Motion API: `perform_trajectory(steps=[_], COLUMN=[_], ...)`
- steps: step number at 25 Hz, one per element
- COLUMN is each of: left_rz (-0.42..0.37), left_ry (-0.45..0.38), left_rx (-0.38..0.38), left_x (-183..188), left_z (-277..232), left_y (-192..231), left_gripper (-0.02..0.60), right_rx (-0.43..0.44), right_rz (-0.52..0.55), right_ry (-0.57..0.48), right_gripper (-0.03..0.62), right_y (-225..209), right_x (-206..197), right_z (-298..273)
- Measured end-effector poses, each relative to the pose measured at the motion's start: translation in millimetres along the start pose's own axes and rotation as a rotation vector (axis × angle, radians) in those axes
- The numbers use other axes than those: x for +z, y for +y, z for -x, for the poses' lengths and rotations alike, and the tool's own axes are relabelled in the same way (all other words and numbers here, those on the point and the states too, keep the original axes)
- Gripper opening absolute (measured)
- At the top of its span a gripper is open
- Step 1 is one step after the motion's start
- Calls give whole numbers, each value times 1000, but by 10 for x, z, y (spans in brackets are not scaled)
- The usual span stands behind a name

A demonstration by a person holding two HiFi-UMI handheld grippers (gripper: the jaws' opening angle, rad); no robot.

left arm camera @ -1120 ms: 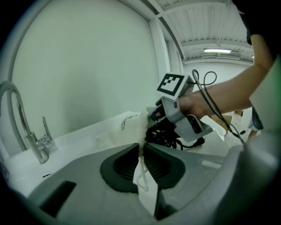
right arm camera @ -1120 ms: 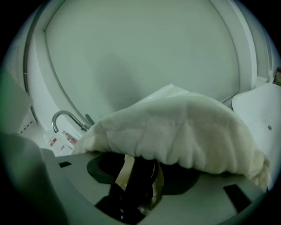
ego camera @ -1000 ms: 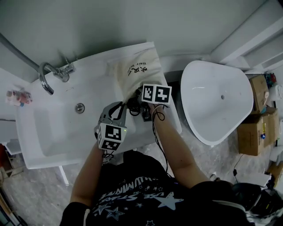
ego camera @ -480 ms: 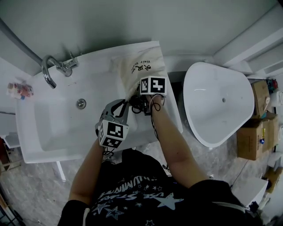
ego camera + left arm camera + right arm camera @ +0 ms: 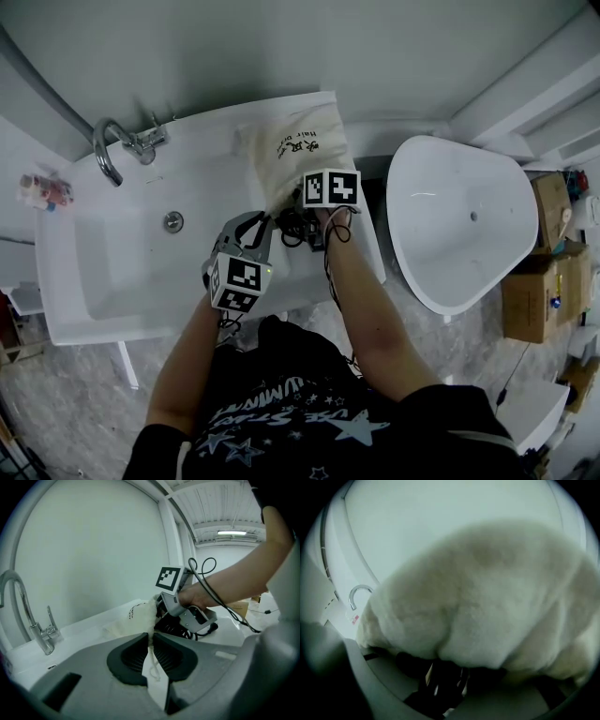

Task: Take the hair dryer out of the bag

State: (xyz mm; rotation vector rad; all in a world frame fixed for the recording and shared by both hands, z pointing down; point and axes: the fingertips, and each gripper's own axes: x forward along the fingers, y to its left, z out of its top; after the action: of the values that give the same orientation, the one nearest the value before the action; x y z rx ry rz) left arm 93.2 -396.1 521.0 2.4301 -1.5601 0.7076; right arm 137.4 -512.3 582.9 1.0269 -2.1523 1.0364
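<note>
A cream bag (image 5: 298, 150) is lying on the white tabletop (image 5: 202, 141) beside the basin. The dark hair dryer (image 5: 292, 229) is poking from its mouth, where the right gripper (image 5: 311, 223) is clamping its jaws on it. The left gripper (image 5: 151, 641) is pinching the bag's edge between nearly closed jaws.

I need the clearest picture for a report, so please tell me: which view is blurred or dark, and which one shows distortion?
Right gripper view: the bag fills the frame out of focus, with deep shadow beneath it. Left gripper view: sharp and evenly lit, but wide-angle, with black corners. Head view: sharp, in soft light, though the edges of the sink bow slightly.
</note>
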Motion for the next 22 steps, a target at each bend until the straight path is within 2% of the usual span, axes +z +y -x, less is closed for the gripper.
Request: perform_trajectory(steps=[5,11,16,20,22], left_rz=[11,10,-45,-109,-108], left_ry=[-3,0,10,16,14], left_rx=[11,5,-17,-40,-49], left_x=[8,38,31,6,4], left_z=[26,42,59,79,101], left_y=[21,52,65,74,67], left_gripper=[52,51,52,52,52], right_rx=[59,206,271,327,341], right_rz=[-47,-176,-200,-274,-297], right_ry=[-24,-46,-59,-96,-104], right_gripper=[196,196,196,196,196], right_y=[54,226,397,508,575], right_x=[-108,-366,-556,-657,-743], right_z=[247,554,776,943,1035])
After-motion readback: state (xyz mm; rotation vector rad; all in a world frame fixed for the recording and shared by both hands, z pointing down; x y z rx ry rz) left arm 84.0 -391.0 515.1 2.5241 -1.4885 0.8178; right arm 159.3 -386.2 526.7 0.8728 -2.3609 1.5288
